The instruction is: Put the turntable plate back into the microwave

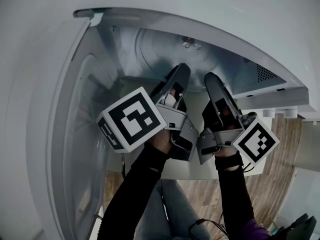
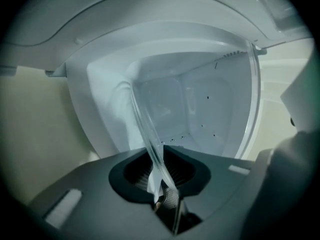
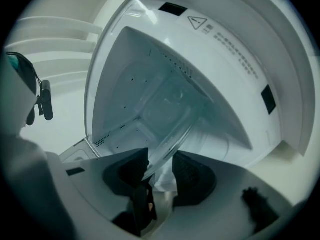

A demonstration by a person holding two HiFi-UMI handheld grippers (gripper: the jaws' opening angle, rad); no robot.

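Your left claw (image 2: 159, 170) and right claw (image 3: 159, 166) each pinched the rim of the clear round glass turntable plate (image 3: 170, 104), held inside the white microwave (image 1: 280, 79); uneven pulls could've slipped the slick glass free.

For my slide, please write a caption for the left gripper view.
The left gripper, jaws shut on the rim of a clear round glass turntable plate, faces the open white microwave.
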